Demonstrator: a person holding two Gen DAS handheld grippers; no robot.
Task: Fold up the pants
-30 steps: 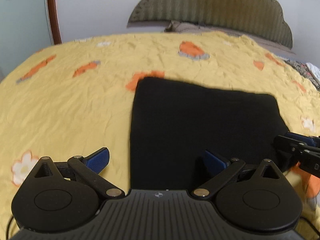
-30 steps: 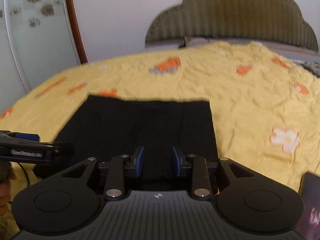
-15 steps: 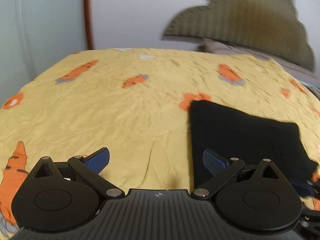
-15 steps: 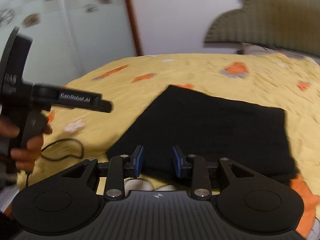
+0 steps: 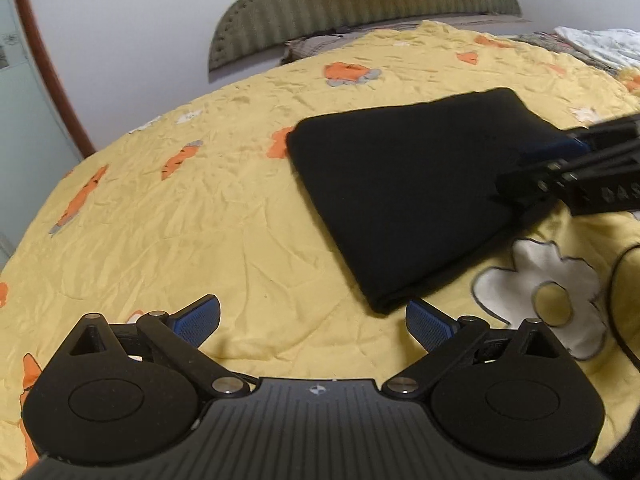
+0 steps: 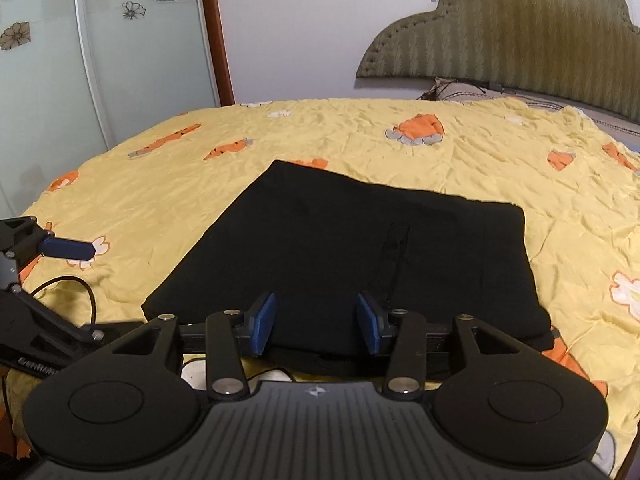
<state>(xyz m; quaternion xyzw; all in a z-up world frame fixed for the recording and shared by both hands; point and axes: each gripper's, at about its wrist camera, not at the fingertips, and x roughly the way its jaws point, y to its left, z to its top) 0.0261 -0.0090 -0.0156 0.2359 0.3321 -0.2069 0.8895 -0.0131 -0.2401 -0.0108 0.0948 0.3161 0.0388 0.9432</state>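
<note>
The black pants [image 5: 412, 188] lie folded into a flat rectangle on the yellow bedspread [image 5: 200, 208]; they also show in the right wrist view [image 6: 360, 252]. My left gripper [image 5: 312, 320] is open wide and empty, low over the bedspread just left of the pants' near corner. My right gripper [image 6: 316, 320] is partly open and empty, its fingers hovering over the pants' near edge. The right gripper also shows in the left wrist view [image 5: 560, 164] at the pants' right side. The left gripper's blue fingertip [image 6: 68, 249] shows at the left of the right wrist view.
The bed has a padded olive headboard [image 6: 500, 28] against a white wall. A glass wardrobe door [image 6: 100, 48] stands at the left. A black cable [image 6: 72, 288] lies on the bedspread near the left gripper. White clothing [image 5: 600, 44] lies at the far right.
The left gripper has swung left and away from the pants, staying open. The right gripper has moved back over the pants' near edge, with its fingers spread a little wider.
</note>
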